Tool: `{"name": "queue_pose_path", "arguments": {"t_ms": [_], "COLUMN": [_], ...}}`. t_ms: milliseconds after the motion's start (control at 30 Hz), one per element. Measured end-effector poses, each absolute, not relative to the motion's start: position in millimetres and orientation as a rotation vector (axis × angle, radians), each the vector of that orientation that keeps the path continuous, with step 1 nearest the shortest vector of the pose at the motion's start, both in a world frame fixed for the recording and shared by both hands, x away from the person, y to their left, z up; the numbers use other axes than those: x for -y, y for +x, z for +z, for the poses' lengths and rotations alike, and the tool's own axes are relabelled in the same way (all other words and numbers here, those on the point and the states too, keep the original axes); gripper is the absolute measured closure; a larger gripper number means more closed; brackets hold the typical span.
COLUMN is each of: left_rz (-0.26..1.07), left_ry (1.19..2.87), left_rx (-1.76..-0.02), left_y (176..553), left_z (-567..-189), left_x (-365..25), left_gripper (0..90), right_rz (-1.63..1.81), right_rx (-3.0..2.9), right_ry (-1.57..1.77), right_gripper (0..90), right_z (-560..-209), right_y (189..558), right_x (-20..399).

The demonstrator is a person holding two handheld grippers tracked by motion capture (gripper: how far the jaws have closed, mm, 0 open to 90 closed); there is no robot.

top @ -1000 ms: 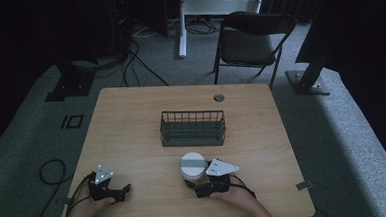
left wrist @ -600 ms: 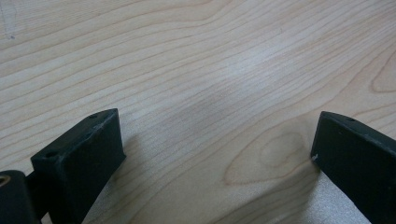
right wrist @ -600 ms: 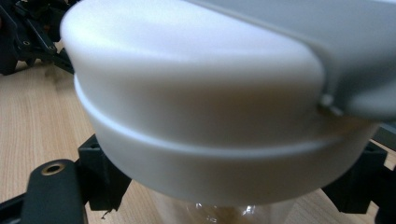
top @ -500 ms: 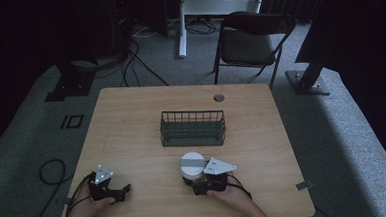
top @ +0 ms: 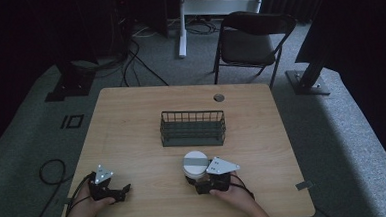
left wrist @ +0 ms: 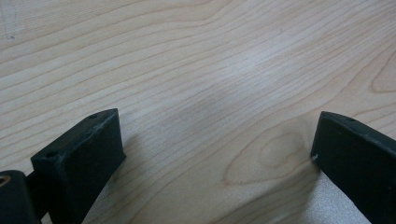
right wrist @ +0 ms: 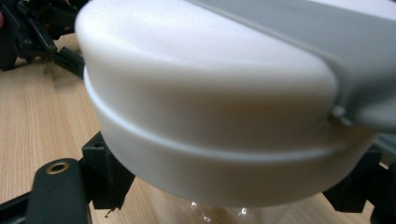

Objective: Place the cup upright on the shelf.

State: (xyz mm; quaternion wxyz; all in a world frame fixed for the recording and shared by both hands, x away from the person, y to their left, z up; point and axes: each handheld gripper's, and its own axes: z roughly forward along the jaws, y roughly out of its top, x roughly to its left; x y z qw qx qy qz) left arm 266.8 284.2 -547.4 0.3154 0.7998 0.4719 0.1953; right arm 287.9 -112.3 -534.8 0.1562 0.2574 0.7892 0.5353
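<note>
1. The right gripper [top: 201, 182] stands at the near edge of the surface [top: 132, 126], its jaws either side of the clear body of a jar [top: 194, 165], just under the wide white lid [right wrist: 210, 116]; the right gripper view shows them at the glass, so it looks clamped on the jar.
2. The jar stands upright, its long axis vertical, lid with a grey band on top.
3. The wire basket [top: 193, 128] lies straight ahead of the jar, farther from the person, near but apart; any lift goes up, then forward.
4. The left gripper [top: 116, 191] rests well off to the left, jaws spread over bare wood, holding nothing, so the right hand is the nearer one.
</note>
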Motion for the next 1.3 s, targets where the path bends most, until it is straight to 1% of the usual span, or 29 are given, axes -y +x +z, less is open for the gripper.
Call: {"name": "queue_pose_path", "arguments": {"t_ms": [333,367,400,567,767,1033,1133,1200,1300], "left_rz": [0.514,0.514,0.514,0.514,0.516,0.517,0.517,0.517,0.515], "left_ry": [2.106,2.107,2.107,2.107,2.106,2.107,2.106,2.107,2.108], "left_rx": [-1.244,-1.243,-1.243,-1.243,-1.243,-1.242,-1.242,-1.242,-1.242], "left_y": [267,267,267,267,267,267,267,267,267], "left_z": [-547,-547,-547,-547,-547,-547,-547,-547,-547], "left_x": [-284,-284,-284,-284,-284,-284,-284,-284,-284], "left_gripper": [2.6,2.6,2.6,2.6,2.6,2.6,2.7,2.7,2.7], "right_rz": [1.55,1.55,1.555,1.562,1.578,1.559,1.561,1.555,1.542], "right_rx": [-2.215,-2.213,-2.183,-2.151,-2.093,-2.005,-1.997,-1.955,-1.941], "right_ry": [0.735,0.734,0.736,0.743,0.751,0.816,0.828,0.87,0.891], "right_gripper": [18.7,18.7,18.7,18.7,18.7,18.7,18.7,18.7,18.7], "right_z": [-516,-512,-501,-489,-460,-433,-431,-423,-421], "right_y": [291,292,296,302,319,339,342,353,358], "right_x": [117,118,121,124,127,119,118,109,104]}}
